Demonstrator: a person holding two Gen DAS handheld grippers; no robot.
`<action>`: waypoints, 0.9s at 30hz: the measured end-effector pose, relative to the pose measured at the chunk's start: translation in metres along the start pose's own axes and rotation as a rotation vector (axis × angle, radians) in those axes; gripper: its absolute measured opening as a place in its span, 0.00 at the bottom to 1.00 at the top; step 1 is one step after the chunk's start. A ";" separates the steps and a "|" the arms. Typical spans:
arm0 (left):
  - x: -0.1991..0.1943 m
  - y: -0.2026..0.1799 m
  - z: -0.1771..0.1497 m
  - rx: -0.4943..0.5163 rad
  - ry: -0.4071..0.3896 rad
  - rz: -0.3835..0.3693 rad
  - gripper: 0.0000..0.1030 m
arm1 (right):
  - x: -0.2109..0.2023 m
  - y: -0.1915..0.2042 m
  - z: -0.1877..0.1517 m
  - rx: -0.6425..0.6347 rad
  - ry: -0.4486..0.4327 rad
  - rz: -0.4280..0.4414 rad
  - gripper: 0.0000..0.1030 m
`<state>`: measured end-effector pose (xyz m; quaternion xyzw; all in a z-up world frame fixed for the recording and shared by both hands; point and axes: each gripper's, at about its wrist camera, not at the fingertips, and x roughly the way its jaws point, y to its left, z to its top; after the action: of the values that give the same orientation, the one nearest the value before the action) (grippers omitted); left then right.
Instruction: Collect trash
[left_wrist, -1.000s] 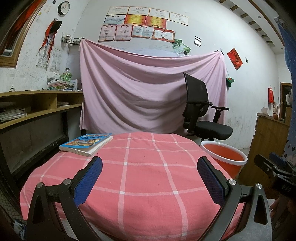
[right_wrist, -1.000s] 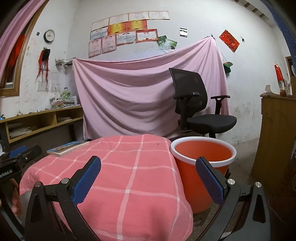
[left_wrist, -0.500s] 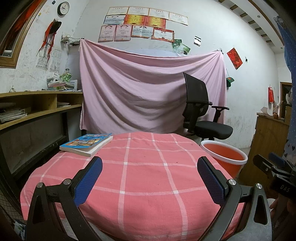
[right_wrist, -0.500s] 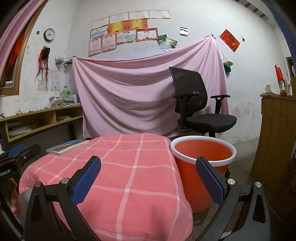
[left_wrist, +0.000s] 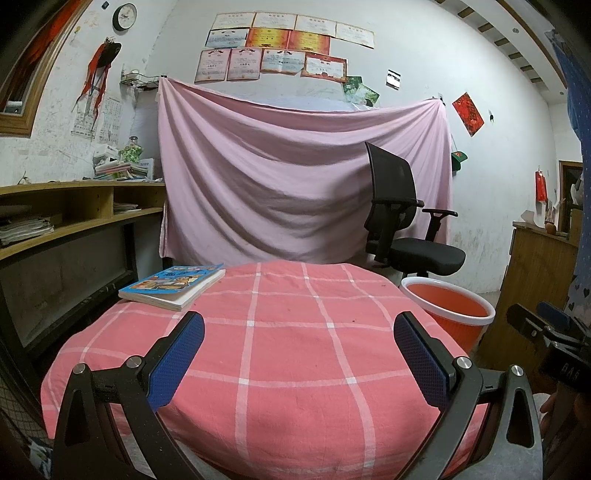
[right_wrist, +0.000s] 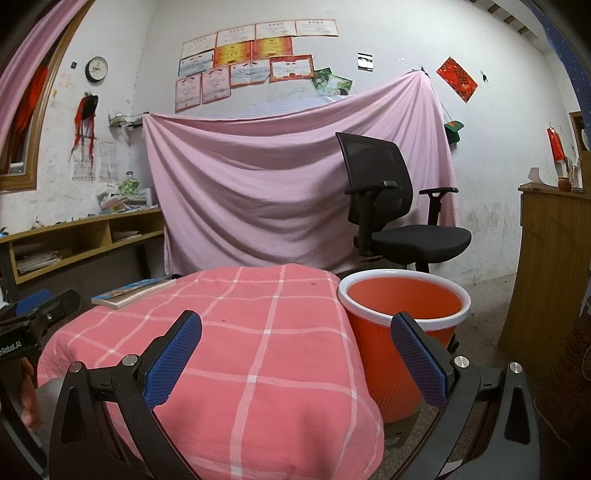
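Observation:
A round table under a pink checked cloth (left_wrist: 288, 332) (right_wrist: 258, 332) fills the foreground of both views. Beside its right edge on the floor stands an orange bin with a white rim (left_wrist: 448, 314) (right_wrist: 402, 325); its inside looks bare. My left gripper (left_wrist: 299, 354) hovers over the table's near side, open with nothing between its blue pads. My right gripper (right_wrist: 295, 354) is open too, spanning the table's right edge and the bin. No loose trash shows on the cloth. Each gripper appears at the edge of the other's view.
A blue-covered book (left_wrist: 173, 282) (right_wrist: 133, 291) lies at the table's far left. A black office chair (left_wrist: 402, 229) (right_wrist: 391, 210) stands behind the bin before a hanging pink sheet. Wooden shelves (left_wrist: 74, 214) run along the left wall, a wooden cabinet (right_wrist: 554, 266) at right.

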<state>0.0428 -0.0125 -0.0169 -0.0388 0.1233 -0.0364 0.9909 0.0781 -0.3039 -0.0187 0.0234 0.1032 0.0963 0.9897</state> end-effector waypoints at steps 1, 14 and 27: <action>0.000 0.000 0.000 0.000 0.000 0.000 0.97 | 0.000 0.000 0.000 0.001 -0.001 -0.001 1.00; 0.003 0.004 -0.007 0.006 0.008 -0.002 0.97 | 0.000 -0.001 -0.001 0.006 -0.002 -0.001 1.00; 0.003 0.005 -0.007 0.008 0.008 -0.003 0.97 | 0.000 0.000 -0.002 0.006 -0.001 -0.001 1.00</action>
<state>0.0442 -0.0087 -0.0251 -0.0351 0.1273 -0.0386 0.9905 0.0778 -0.3042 -0.0203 0.0265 0.1030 0.0955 0.9897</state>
